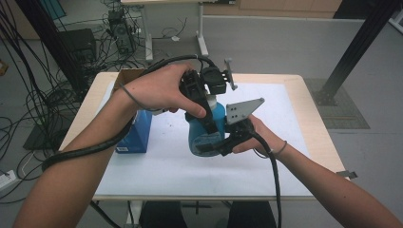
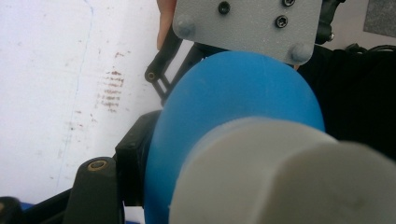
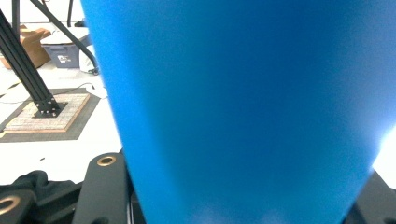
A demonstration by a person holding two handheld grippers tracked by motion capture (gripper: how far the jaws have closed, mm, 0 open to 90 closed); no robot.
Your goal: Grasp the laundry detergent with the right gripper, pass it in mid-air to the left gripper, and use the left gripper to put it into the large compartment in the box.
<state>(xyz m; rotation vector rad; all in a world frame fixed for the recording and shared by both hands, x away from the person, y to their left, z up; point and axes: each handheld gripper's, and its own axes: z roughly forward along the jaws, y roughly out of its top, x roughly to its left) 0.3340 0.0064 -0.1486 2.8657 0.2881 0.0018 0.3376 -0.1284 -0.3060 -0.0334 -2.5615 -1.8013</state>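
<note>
Left gripper: clamped on the white cap of the blue bottle, from above.
Right gripper: closed on the bottle's body, low on its side.
Bottle: held upright between both grippers, above the table.
Surface: white sheet on a wooden table; blue box beside the left forearm.
Room: grey floor, cables beyond the left gripper, black frame post beyond the right.

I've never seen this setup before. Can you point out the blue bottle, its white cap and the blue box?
blue bottle (image 1: 202, 137): high view, lower body.
white cap (image 2: 289, 182): left gripper view, blurred top of the cap, close to the camera.
blue box (image 1: 138, 135): high view, front face.
</note>
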